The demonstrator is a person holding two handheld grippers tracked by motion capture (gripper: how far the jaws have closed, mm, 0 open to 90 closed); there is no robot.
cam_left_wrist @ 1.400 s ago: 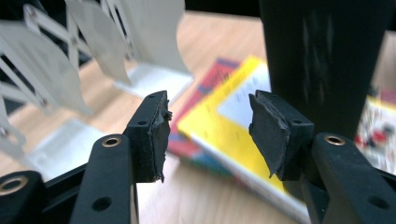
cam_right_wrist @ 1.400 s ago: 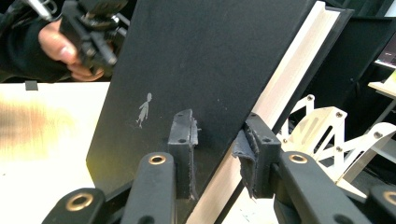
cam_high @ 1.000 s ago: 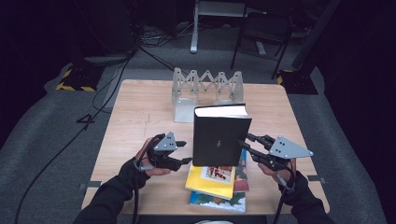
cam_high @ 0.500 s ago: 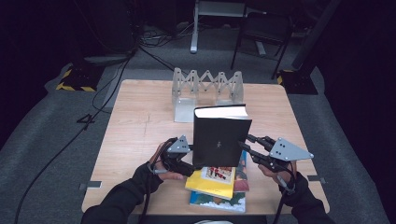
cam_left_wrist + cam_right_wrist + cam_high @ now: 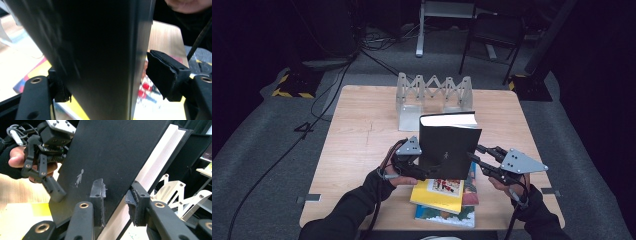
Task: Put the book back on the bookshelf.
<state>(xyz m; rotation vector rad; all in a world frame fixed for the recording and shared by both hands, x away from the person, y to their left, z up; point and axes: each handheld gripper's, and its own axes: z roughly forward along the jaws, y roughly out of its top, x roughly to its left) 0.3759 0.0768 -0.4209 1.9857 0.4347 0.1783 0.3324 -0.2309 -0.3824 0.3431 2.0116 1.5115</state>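
High view: one black book (image 5: 448,150), two grippers.

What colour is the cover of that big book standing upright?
Black, with a small pale figure printed on it; the right gripper view shows the book best.

The book (image 5: 447,150) has a plain black cover, a cream-white page block, and 1 small pale figure printed on the cover. Beneath it lies a yellow book (image 5: 439,192) with red and white artwork, over another book (image 5: 447,215) showing blue and green. The table (image 5: 362,130) is light wood with a faint grain. The folding rack (image 5: 433,90) is pale grey with a zigzag lattice. Both gripper plates are grey; their jaws are black.
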